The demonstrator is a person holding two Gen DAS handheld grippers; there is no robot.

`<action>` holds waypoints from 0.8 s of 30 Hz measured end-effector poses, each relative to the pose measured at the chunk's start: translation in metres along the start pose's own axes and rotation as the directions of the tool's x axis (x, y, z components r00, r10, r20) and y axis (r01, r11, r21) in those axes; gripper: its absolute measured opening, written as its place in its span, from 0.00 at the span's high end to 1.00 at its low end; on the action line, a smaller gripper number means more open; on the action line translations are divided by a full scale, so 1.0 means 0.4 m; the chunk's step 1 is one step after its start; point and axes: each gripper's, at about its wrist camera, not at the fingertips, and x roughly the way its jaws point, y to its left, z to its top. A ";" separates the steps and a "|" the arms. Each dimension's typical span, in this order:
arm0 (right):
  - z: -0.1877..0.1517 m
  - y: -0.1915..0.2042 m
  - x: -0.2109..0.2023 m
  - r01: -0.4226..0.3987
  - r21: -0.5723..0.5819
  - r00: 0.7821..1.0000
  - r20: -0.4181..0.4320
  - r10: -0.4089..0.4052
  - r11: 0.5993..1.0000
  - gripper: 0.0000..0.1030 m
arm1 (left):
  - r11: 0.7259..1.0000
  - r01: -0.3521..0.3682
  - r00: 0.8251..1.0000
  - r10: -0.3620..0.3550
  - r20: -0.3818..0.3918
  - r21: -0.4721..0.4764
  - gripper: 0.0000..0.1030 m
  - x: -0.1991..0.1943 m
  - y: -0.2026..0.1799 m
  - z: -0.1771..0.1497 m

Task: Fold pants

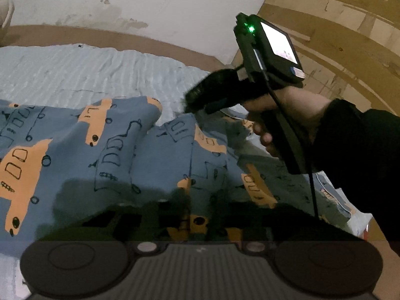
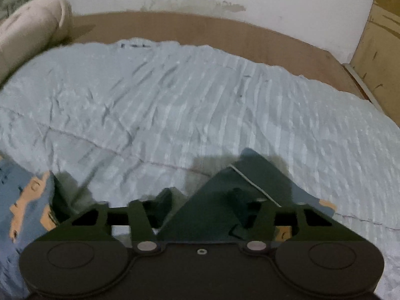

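Folding step: carrying one pant edge across, judged from the lifted cloth.
Left gripper (image 1: 197,215): low over the pants (image 1: 120,150), jaws narrow with printed cloth between; too dark and blurred to tell whether clenched.
Pants: spread rumpled on the bedsheet (image 2: 175,100), both legs pointing away.
Right gripper (image 2: 200,200): grasping a dark fold of the pants, raised off the sheet.
Advice: keep the left side pinned, carry the right edge low and taut, and land edge on edge before releasing.
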 end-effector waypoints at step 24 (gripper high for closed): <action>-0.441 -0.287 -0.505 -0.117 0.346 0.925 0.380 -0.025 0.931 1.00 | 0.922 -0.066 0.998 0.056 0.035 0.383 1.00 -0.094 -0.166 -0.056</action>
